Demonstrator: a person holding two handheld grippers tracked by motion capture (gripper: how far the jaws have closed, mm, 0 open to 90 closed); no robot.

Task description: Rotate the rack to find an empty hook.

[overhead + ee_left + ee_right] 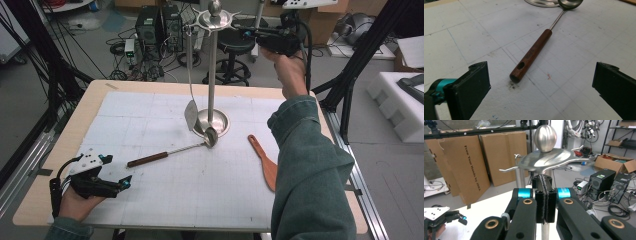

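Black pads of the left gripper (541, 87) stand wide apart and empty, aimed at the ladle (531, 55) lying on the mat. It should pinch the wooden handle squarely. Up by the rack (214, 20), the right gripper (245, 34) is closed, holding nothing.

The ladle (172, 151) lies flat at frame centre, brown wooden handle pointing lower left, steel bowl against the rack (213, 65) base. The steel rack stands upright, one spatula (191, 112) hanging.
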